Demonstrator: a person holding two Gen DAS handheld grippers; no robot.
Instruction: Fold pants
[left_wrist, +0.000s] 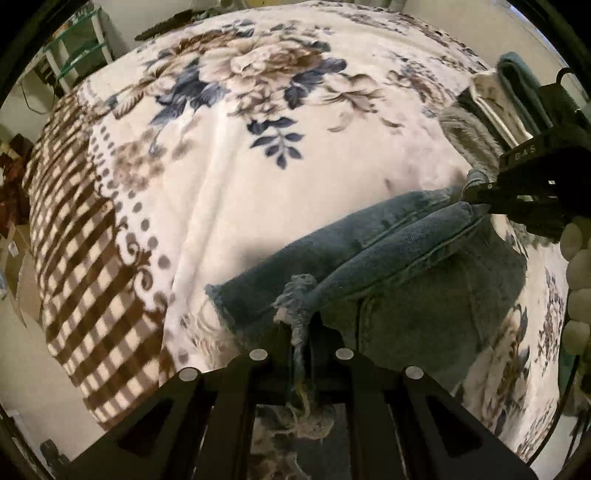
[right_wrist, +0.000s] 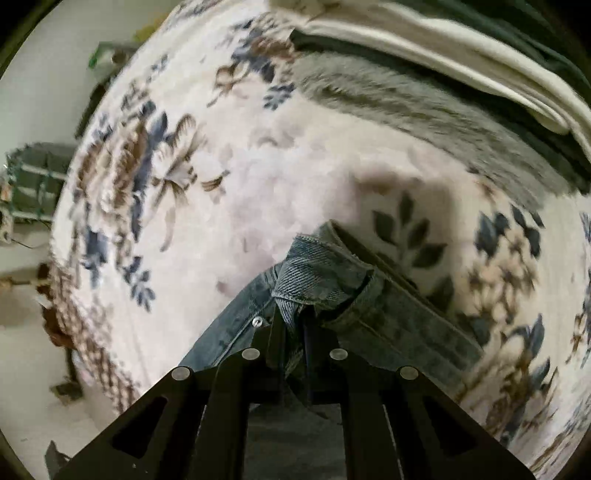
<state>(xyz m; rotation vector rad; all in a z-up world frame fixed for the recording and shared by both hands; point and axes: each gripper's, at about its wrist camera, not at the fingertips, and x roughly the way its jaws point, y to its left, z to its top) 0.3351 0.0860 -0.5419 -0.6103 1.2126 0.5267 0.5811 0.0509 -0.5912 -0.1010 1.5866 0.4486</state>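
Blue denim pants (left_wrist: 388, 247) hang lifted above a floral blanket (left_wrist: 221, 155) on a bed. My left gripper (left_wrist: 301, 332) is shut on the frayed hem end of the pants. My right gripper (right_wrist: 299, 325) is shut on the waistband end (right_wrist: 325, 273); it also shows in the left wrist view (left_wrist: 476, 194) at the right, pinching the far end of the pants. The pants stretch between the two grippers, doubled lengthwise.
A stack of folded clothes, grey (right_wrist: 424, 118), cream (right_wrist: 424, 40) and dark, lies on the blanket beyond the right gripper; it shows at the right in the left wrist view (left_wrist: 491, 99). A shelf (left_wrist: 81, 48) and floor lie past the bed's left edge.
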